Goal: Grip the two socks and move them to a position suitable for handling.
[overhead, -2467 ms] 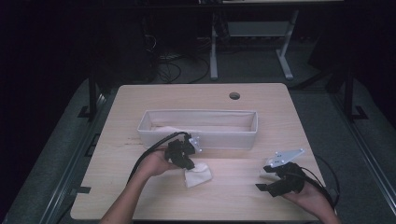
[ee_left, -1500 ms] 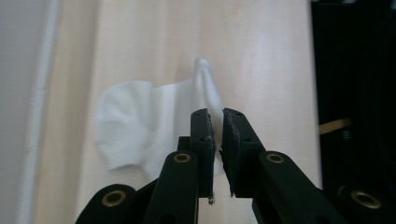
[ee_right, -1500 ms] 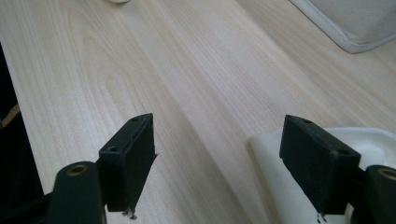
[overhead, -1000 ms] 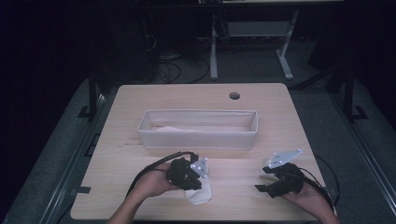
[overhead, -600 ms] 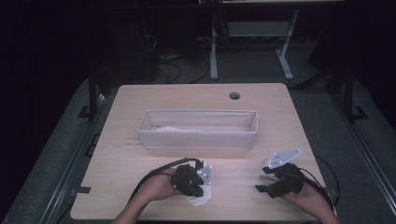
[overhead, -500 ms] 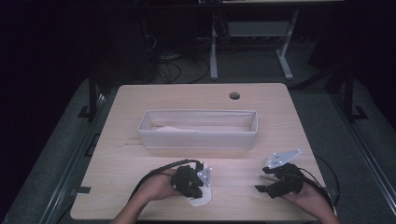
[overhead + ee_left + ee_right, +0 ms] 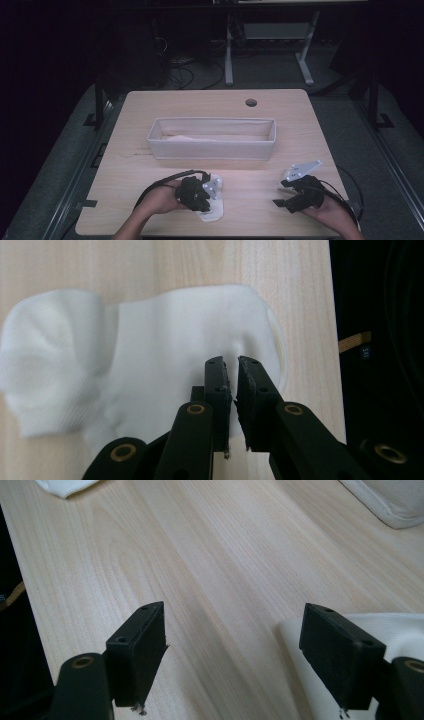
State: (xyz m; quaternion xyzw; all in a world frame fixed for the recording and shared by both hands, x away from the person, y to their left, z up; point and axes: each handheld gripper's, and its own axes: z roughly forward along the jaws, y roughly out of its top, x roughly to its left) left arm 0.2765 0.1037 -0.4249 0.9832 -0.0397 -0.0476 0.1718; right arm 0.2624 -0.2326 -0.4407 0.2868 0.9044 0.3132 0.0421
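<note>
One sock (image 7: 214, 214) is out of the bin (image 7: 212, 151) and now lies flat on the table (image 7: 200, 107) at the front edge. It sits just under the left gripper (image 7: 205, 206).

Change: a couple of seconds back the left gripper and sock were close to the bin's front wall. Since then the hand has pulled back towards the person and brought the sock with it. It ended up well clear of the bin.

Left jaws: narrow, only a slit apart in the left gripper view. Their tips sit on a small pucker in the sock near its cuff. They have just eased open a touch, so the pinch looks to be letting go, though the cloth still seems nipped at the tips.

Right gripper (image 7: 279, 194): parked on the table at the right, same place throughout. Jaws are wide with nothing between them. In the right gripper view a piece of white cloth (image 7: 400, 625) lies under its right-hand jaw. Whether that is a second sock cannot be told.

Some pale cloth (image 7: 176, 138) remains in the bin's left end.

Read: the sock is laid down and release is starting. Likely next is a clean lift off, then either another fetch from the bin or both grippers working on this sock.
</note>
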